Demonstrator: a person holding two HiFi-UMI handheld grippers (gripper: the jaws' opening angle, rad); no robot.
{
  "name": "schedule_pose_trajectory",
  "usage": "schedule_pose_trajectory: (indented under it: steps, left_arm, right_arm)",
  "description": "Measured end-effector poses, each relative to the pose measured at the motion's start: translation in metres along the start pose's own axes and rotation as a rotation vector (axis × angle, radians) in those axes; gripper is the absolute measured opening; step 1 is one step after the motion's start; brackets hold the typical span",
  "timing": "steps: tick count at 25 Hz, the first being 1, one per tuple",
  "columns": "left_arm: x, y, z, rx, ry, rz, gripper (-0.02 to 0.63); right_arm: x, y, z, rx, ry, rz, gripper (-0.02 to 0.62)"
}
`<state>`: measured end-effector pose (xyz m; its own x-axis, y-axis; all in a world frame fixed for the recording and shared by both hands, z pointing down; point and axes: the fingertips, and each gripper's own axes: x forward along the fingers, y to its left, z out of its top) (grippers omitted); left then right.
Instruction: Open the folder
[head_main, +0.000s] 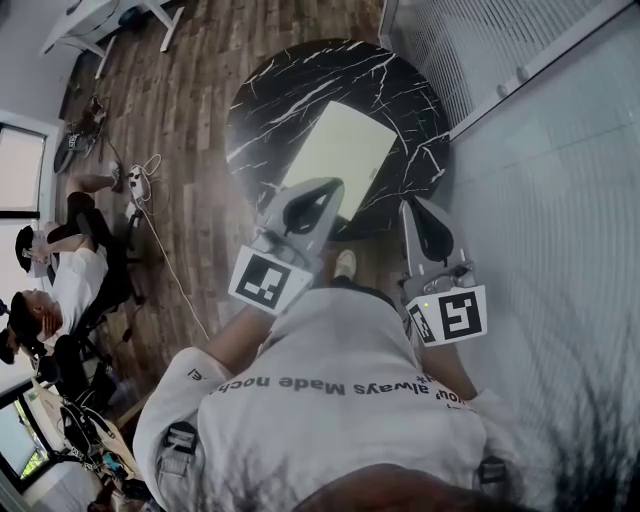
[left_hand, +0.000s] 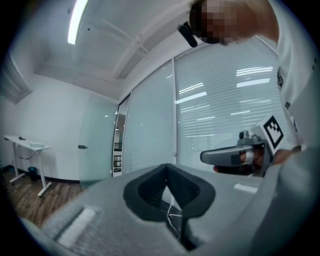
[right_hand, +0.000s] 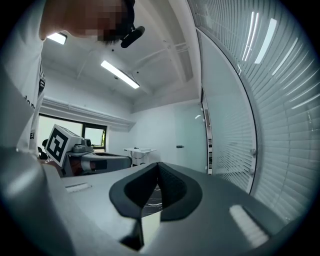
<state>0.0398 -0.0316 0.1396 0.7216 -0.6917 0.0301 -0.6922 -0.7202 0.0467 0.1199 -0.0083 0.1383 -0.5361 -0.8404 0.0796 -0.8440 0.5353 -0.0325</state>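
The left gripper's (left_hand: 167, 167) jaws stand pressed together at their tips, with nothing between them; the right gripper's (right_hand: 158, 165) jaws are likewise closed tight and hold nothing; both point level toward the far side. Below the closed left jaws, in the left gripper view, a sliver of veined black stone shows; below the right jaws, in the right gripper view, there is a pale strip with dark stone behind it.

From the head view, the two grippers are side by side above the near edge of a round black marble tabletop (head_main: 285, 85), the left one nearer its middle, the right one at its near right rim. The folder (head_main: 345, 145), pale yellow-green, lies flat and closed on the right half of that tabletop; its near edge is just beyond the left gripper's tip, and the right gripper is to its right; neither is on it.

A wooden floor (head_main: 190, 110) surrounds the tabletop; a glass wall with blinds (head_main: 540, 150) runs along the right; a seated person (head_main: 70, 285) is at the far left.
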Motion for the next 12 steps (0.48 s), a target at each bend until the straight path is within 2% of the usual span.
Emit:
schedule_pose_trajectory:
  steps: [5, 12]
  left_arm:
    - [0.022, 0.011, -0.003, -0.006, -0.004, 0.014, 0.003]
    - [0.031, 0.045, -0.005, -0.003, 0.020, 0.020, 0.003]
  right_arm:
    - [0.016, -0.019, -0.002, -0.005, 0.006, 0.009, 0.002]
    - [0.048, -0.024, 0.008, -0.005, -0.010, -0.004, 0.002]
